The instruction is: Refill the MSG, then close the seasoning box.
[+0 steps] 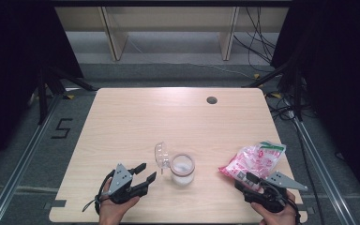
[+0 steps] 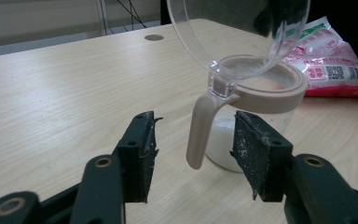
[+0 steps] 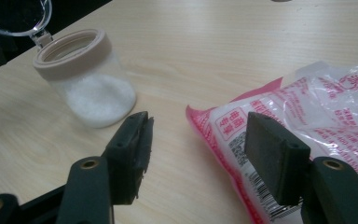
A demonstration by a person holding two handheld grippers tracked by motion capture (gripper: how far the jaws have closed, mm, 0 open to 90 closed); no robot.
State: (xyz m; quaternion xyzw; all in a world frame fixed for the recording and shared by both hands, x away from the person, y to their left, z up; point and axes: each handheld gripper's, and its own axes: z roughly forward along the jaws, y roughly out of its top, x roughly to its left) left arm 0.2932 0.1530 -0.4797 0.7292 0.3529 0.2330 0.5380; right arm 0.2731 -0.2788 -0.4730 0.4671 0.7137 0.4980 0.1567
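Light wood-grain table, rounded corners, w/ a dark round cable hole near its far edge, right of centre. Around it: grey carpet floor, metal rails along both sides, a "5" mark on the floor off the left edge, black cables beyond the far right corner, pale wooden shelf legs at the back, dark curtains either side.

Jar stands upright near the near edge, abt mid-table: clear, beige rim, white grains in the bottom, clear hinged lid flipped open and tilted up on its left side. Red-and-white plastic bag lies flat by the right edge, near corner.

Left gripper sits near the near edge, just left of the jar, jaws spread; the jar's beige tab hangs between them, untouched. Right gripper at the near right corner, jaws spread over the bag's near end; can't tell if one pad touches it.
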